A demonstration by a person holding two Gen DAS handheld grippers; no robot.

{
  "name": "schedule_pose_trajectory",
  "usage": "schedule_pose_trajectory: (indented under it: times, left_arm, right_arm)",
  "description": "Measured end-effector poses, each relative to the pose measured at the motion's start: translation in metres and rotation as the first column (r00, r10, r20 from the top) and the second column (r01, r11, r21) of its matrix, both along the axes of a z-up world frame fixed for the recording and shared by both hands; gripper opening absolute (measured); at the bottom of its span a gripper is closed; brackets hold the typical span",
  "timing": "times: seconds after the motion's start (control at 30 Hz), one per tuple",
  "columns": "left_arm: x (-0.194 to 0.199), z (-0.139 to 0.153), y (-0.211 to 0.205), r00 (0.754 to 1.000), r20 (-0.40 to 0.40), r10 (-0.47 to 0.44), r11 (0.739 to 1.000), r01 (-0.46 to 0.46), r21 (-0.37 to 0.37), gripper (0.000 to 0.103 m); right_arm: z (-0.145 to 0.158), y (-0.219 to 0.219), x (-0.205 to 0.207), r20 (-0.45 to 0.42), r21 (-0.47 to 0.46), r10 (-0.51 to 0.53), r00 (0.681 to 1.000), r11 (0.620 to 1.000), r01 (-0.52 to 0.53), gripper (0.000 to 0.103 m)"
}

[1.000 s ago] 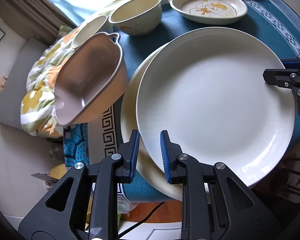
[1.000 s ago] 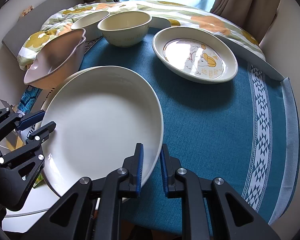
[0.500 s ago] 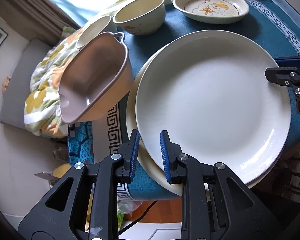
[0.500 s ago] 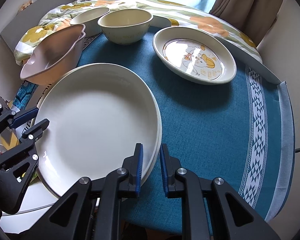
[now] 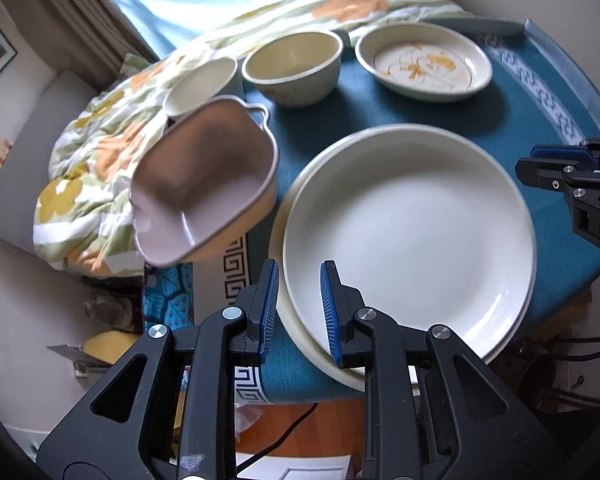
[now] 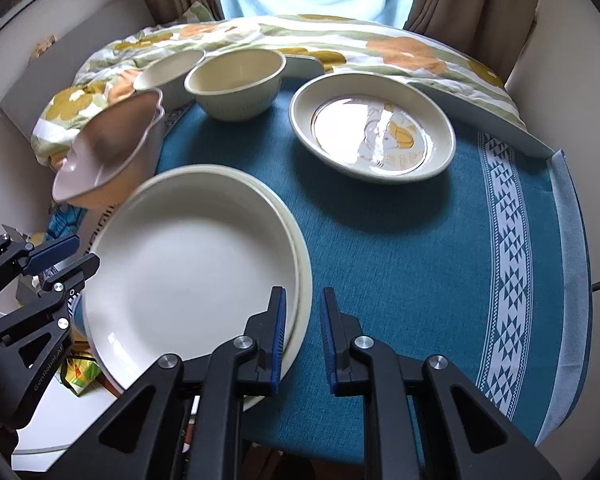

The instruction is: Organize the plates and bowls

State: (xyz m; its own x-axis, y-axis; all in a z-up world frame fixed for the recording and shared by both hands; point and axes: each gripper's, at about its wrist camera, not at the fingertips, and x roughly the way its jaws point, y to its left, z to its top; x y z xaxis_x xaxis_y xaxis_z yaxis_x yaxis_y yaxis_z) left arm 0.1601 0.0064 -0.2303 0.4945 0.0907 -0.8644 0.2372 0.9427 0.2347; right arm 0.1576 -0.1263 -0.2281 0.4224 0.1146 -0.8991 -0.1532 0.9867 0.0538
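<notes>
Teal tablecloth (image 6: 420, 248) | white plate (image 5: 412, 232) stacked on cream plate (image 5: 284, 320) | left gripper (image 5: 298, 312), right gripper (image 6: 302, 340): jaws parted, empty | advice: nudge rims concentric, gently.

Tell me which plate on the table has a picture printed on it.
The deep plate at the far right, beside the cream bowl. It carries a cartoon print; the two stacked plates near the grippers are plain.

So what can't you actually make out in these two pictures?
- Lower cream plate: both views, covered by the white round plate; only a rim crescent shows.
- Small white bowl: right view, partly behind the pinkish-brown handled dish.
- Picture on the cream patterned dish: right view, washed out by glare.
- Right tongs: left view, cut off by the edge.
</notes>
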Motion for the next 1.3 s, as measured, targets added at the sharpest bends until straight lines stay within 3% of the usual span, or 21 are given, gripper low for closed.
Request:
schedule_pose_trajectory:
  times: [0.13, 0.2, 0.23, 0.27, 0.33, 0.37, 0.4, 0.5, 0.63, 0.73, 0.83, 1.03, 1.13, 1.2, 1.27, 1.3]
  left_arm:
    - [0.004, 0.052, 0.004, 0.994, 0.113, 0.005, 0.993, 0.009, -0.117, 0.019]
    - [0.010, 0.074, 0.003, 0.986, 0.168, 0.003, 0.987, 0.024, -0.160, 0.020]
    - [0.014, 0.082, 0.002, 0.983, 0.181, -0.003, 0.983, 0.037, -0.182, 0.020]
    - [0.020, 0.088, 0.001, 0.983, 0.186, -0.008, 0.978, 0.047, -0.203, 0.022]
    - [0.032, 0.095, -0.003, 0.982, 0.186, -0.016, 0.970, 0.061, -0.237, 0.043]
    - [0.037, 0.097, -0.004, 0.982, 0.189, -0.014, 0.967, 0.062, -0.249, 0.082]
    - [0.041, 0.100, -0.005, 0.978, 0.209, -0.009, 0.962, 0.065, -0.266, 0.102]
    - [0.050, 0.111, -0.012, 0.968, 0.247, -0.033, 0.946, 0.110, -0.304, 0.103]
    - [0.075, 0.104, -0.028, 0.986, 0.161, -0.043, 0.941, 0.095, -0.326, 0.103]
    - [0.092, 0.091, -0.035, 0.996, 0.087, -0.017, 0.927, 0.048, -0.372, 0.103]
    - [0.106, 0.078, -0.041, 0.999, 0.033, 0.043, 0.913, -0.026, -0.406, 0.103]
    - [0.136, 0.035, -0.059, 0.977, -0.103, 0.186, 0.866, -0.213, -0.453, 0.102]
    - [0.154, 0.006, -0.066, 0.954, -0.174, 0.244, 0.835, -0.297, -0.464, 0.092]
    - [0.163, -0.015, -0.070, 0.938, -0.225, 0.263, 0.812, -0.342, -0.473, 0.077]
    - [0.170, -0.034, -0.075, 0.923, -0.263, 0.279, 0.797, -0.376, -0.473, 0.070]
    - [0.173, -0.043, -0.078, 0.916, -0.279, 0.288, 0.792, -0.391, -0.469, 0.062]
  right_arm:
    - [0.038, -0.022, -0.001, 0.072, 0.062, -0.045, 0.996, 0.997, 0.041, 0.016]
    - [0.058, -0.035, -0.002, 0.114, 0.085, -0.071, 0.991, 0.994, 0.061, 0.041]
    - [0.068, -0.041, -0.003, 0.139, 0.100, -0.085, 0.987, 0.992, 0.071, 0.077]
    - [0.078, -0.048, -0.006, 0.171, 0.118, -0.104, 0.980, 0.989, 0.084, 0.098]
    - [0.097, -0.060, -0.011, 0.246, 0.151, -0.140, 0.959, 0.983, 0.105, 0.099]
    - [0.105, -0.064, -0.012, 0.266, 0.157, -0.151, 0.952, 0.981, 0.112, 0.099]
    - [0.111, -0.068, -0.013, 0.279, 0.155, -0.162, 0.947, 0.980, 0.123, 0.099]
    - [0.123, -0.078, -0.018, 0.317, 0.160, -0.188, 0.929, 0.977, 0.143, 0.099]
    - [0.127, -0.094, -0.008, 0.334, 0.160, -0.165, 0.928, 0.980, 0.117, 0.099]
    - [0.127, -0.112, 0.022, 0.279, 0.087, -0.110, 0.954, 0.992, 0.088, 0.099]
    - [0.123, -0.134, 0.058, 0.259, 0.096, -0.071, 0.963, 0.994, 0.048, 0.099]
    - [0.072, -0.160, 0.139, 0.113, 0.148, 0.076, 0.991, 0.985, -0.092, 0.099]
    - [0.035, -0.166, 0.171, 0.036, 0.199, 0.144, 0.989, 0.969, -0.148, 0.099]
    - [0.011, -0.167, 0.188, 0.003, 0.227, 0.189, 0.982, 0.956, -0.185, 0.090]
    - [-0.011, -0.165, 0.202, -0.044, 0.246, 0.226, 0.973, 0.947, -0.209, 0.068]
    - [-0.021, -0.166, 0.208, -0.063, 0.259, 0.238, 0.969, 0.942, -0.215, 0.064]
